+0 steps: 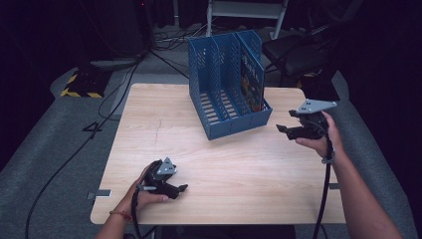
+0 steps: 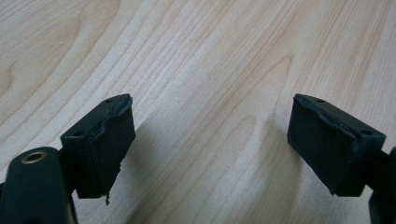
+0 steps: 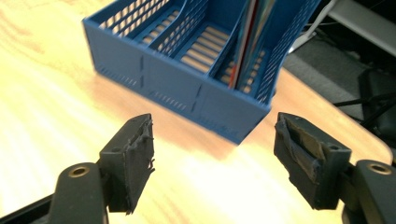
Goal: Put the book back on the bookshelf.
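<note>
Wooden counter (image 1: 164, 124) bears a blue rack (image 1: 226, 87) at its far side, book (image 1: 250, 79) upright in one slot; right tongs (image 1: 288, 130) gape toward it, seemingly approaching, while left tongs (image 1: 182, 189) rest open.

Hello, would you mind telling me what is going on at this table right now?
A person holds a hand-held gripper in each hand at a wooden table. The right hand-held gripper is open and empty, beside a blue file organizer with a book standing in its right-hand slot. The left hand-held gripper is open too, low over bare wood near the table's front edge.
</note>
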Demonstrator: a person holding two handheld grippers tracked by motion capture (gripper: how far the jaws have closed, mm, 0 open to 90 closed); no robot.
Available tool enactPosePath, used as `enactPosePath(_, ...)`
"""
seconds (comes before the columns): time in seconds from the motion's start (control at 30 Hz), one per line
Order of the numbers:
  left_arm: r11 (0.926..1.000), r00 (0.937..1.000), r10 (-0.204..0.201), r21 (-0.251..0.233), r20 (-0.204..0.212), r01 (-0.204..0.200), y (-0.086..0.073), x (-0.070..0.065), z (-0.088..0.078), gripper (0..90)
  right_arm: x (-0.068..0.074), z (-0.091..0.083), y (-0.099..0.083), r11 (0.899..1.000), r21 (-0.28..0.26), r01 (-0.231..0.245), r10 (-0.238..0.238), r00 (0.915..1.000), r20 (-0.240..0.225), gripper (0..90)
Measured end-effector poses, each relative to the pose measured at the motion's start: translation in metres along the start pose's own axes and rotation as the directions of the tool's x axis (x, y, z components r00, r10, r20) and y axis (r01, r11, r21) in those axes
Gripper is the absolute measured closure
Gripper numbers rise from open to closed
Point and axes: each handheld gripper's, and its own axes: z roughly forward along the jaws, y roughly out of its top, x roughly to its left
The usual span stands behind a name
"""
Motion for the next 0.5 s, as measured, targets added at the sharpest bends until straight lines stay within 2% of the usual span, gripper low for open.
enactPosePath(0.23,1.0,1.0,0.001,0.001,0.0,-0.001,0.0,0.0,0.0,15.6,0.016,-0.007,-0.034,1.0,0.02,0.007,-0.007,0.9999,-0.01,29.2)
enactPosePath(0.5,1.0,1.0,0.0,0.001,-0.003,0.0,0.0,0.0,0.0,15.6,0.027,-0.018,-0.068,0.999,0.049,0.011,-0.011,0.9999,0.006,28.7)
